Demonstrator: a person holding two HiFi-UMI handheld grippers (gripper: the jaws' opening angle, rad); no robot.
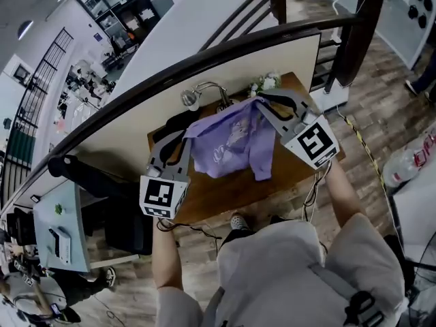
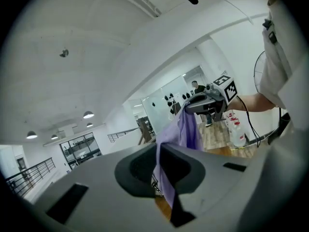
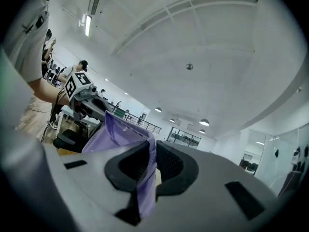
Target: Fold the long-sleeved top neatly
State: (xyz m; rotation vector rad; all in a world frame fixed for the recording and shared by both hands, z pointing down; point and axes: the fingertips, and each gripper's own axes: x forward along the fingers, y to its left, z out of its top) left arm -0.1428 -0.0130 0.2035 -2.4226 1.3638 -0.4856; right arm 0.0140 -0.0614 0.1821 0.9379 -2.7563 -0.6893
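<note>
The left gripper [image 2: 158, 167] has its jaws pinched almost together on a fold of the lilac long-sleeved top [image 2: 186, 129], with cloth running out between the pads. The right gripper [image 3: 150, 166] has its jaws clamped just as narrowly on the fabric's other upper edge. In the head view the top hangs spread between the two above the wooden table [image 1: 225, 197]. The left gripper sits at the top's 8 o'clock and the right at its 2 o'clock. A curved metal tap [image 1: 199, 92] stands at the table's 12 o'clock
</note>
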